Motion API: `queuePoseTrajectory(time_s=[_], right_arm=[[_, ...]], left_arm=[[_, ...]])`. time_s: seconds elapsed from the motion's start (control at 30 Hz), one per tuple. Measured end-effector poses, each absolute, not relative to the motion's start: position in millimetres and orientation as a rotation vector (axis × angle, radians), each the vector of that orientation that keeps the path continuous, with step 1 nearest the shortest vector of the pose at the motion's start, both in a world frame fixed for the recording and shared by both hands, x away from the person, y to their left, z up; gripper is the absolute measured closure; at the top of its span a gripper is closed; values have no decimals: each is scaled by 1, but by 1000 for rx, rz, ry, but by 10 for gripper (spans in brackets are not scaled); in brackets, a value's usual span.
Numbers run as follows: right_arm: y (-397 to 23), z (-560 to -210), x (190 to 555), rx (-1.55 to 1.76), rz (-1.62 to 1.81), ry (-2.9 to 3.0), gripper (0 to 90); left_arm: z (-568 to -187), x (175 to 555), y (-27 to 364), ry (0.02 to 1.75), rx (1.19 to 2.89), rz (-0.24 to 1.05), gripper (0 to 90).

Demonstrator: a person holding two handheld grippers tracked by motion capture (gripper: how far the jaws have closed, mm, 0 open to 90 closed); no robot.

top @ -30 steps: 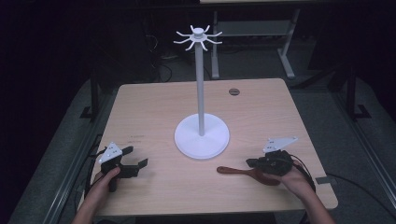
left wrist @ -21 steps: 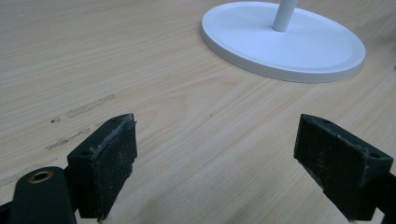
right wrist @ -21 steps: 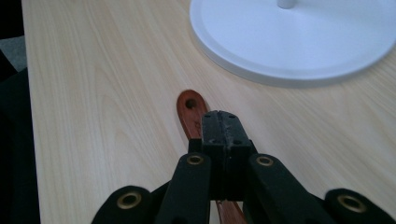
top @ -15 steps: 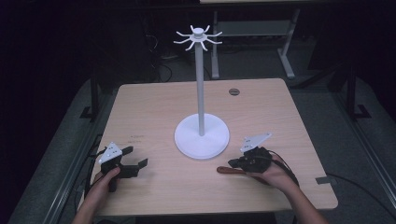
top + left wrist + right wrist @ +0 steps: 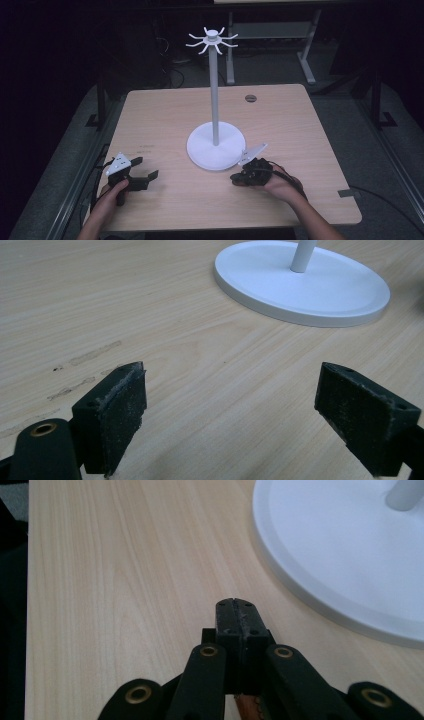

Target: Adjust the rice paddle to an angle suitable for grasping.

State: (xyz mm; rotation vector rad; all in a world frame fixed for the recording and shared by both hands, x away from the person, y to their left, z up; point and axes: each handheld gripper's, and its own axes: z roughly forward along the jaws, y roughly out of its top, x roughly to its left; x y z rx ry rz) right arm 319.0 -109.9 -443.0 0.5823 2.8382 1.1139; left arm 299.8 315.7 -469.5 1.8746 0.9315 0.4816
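Observation:
A white stand (image 5: 216, 146) with a round base, a thin pole and a ring of hooks on top rises from the middle of the wooden table (image 5: 165, 115). My right gripper (image 5: 236, 177) lies low just in front of the base, pointing left, its jaws shut pad to pad (image 5: 235, 612). A bit of a brown thing (image 5: 246, 706) shows under its linkage; I cannot tell whether it is held. My left gripper (image 5: 144, 168) rests at the table's front left with its jaws open and nothing between them (image 5: 227, 415). The stand's base (image 5: 300, 287) lies ahead of it.
The stand's base (image 5: 350, 555) is close to the right gripper's tips on their right side. A dark round grommet (image 5: 250, 98) sits in the table's far right part. The surroundings beyond the table edges are dark, with desk legs at the back.
The right hand has slid its shut gripper left along the front of the table, over the brown thing that lay there, which is now covered in the high view. The left gripper has stayed put.

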Motion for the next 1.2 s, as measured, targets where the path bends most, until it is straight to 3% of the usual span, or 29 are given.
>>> queuePoseTrajectory(time_s=[0.47,1.2], right_arm=[[-103,-455,317,507,1018,2878,895],[-117,-456,326,647,992,2832,897]], left_arm=[[-470,300,315,929,1879,480,129],[-469,300,316,924,1889,482,129]])
